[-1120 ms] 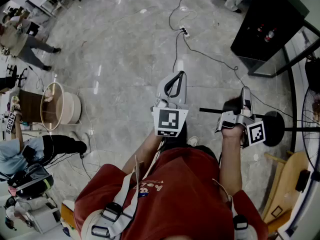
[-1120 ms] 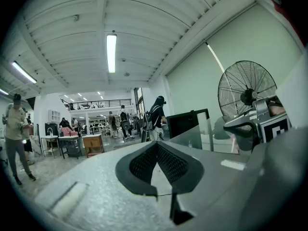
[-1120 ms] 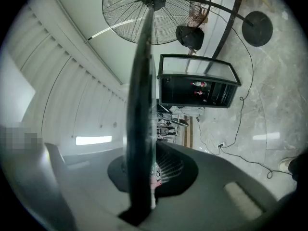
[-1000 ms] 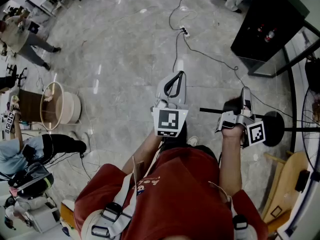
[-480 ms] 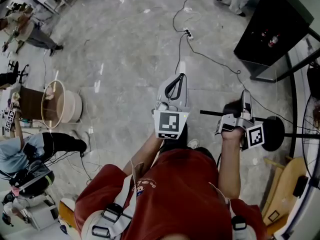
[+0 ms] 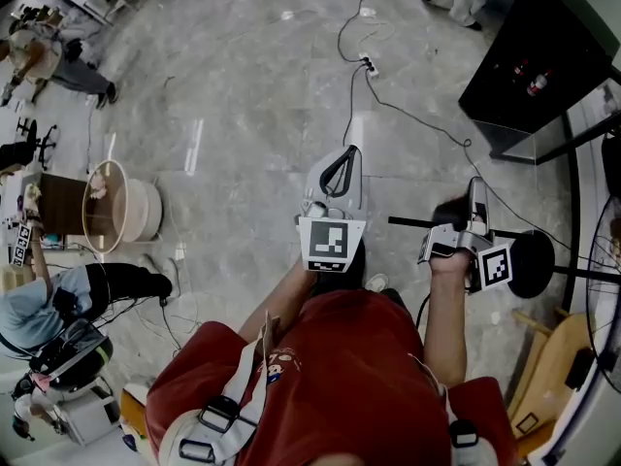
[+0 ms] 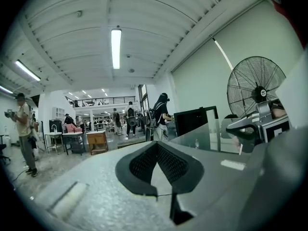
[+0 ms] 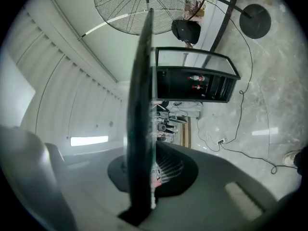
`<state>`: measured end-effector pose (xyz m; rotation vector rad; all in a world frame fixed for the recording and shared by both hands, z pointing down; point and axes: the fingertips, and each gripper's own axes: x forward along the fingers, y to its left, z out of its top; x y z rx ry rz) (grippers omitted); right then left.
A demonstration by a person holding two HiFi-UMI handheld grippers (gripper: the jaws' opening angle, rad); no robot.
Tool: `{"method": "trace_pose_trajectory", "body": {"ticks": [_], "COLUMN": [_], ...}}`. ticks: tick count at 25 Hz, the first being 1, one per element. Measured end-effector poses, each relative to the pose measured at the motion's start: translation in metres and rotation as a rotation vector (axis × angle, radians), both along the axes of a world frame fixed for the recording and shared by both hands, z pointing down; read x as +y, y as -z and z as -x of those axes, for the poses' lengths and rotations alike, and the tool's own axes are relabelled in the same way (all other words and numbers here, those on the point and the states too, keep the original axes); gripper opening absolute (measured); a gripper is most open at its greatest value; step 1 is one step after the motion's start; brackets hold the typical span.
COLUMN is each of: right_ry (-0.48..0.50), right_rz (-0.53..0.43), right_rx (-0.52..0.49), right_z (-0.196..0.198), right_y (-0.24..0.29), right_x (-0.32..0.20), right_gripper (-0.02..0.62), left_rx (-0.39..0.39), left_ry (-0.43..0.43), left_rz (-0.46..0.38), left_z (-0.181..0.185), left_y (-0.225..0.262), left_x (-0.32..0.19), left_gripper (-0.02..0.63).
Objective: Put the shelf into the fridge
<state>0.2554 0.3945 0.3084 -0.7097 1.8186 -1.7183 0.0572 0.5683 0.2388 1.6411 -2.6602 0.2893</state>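
Both out over grey floor. First left gripper, pinched shut at the tips, nothing between. Then right gripper, clamped tight on shelf, a dark-edged glass pane edge-on between its pads, reaching toward left gripper. Ahead and right of that, black fridge, bottles inside.

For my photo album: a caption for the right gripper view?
Right gripper clamps the shelf edge-on, black fridge ahead.
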Motion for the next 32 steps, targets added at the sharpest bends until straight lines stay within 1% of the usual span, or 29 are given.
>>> {"method": "trace_pose_trajectory", "body": {"ticks": [9,13,19,23,28,32], "right_ry": [0.009,0.025,0.043,0.034,0.011,-0.016], "right_rz": [0.035,0.039,0.031,0.038,0.038,0.021], "right_rx": [0.024,0.044,0.062,0.061,0.046,0.023], "right_z": [0.057,0.095,0.158,0.193,0.23,0.248], "right_y": [-0.012,-0.013,-0.008,-0.002,0.009,0.016], "right_x": [-0.033,-0.045,-0.059,-0.068,-0.078,-0.087], "right_gripper": [0.009,0.009,0.009,0.009,0.009,0.009], "left_rx": [0.012,0.035,0.06,0.044,0.029,0.017], "left_ry": [0.015,0.029,0.033,0.032,0.018,0.002], "left_rz": [0.025,0.033,0.024,0.044,0.012,-0.017], "left_z": [0.059,0.097,0.158,0.199,0.244,0.267], "left_y": [-0.009,-0.017,-0.024,-0.017,-0.007,0.006], "left_x": [-0.027,-0.035,-0.05,-0.059,-0.071,-0.084], "left_gripper": [0.006,0.006,0.006,0.006,0.006,0.006]}}
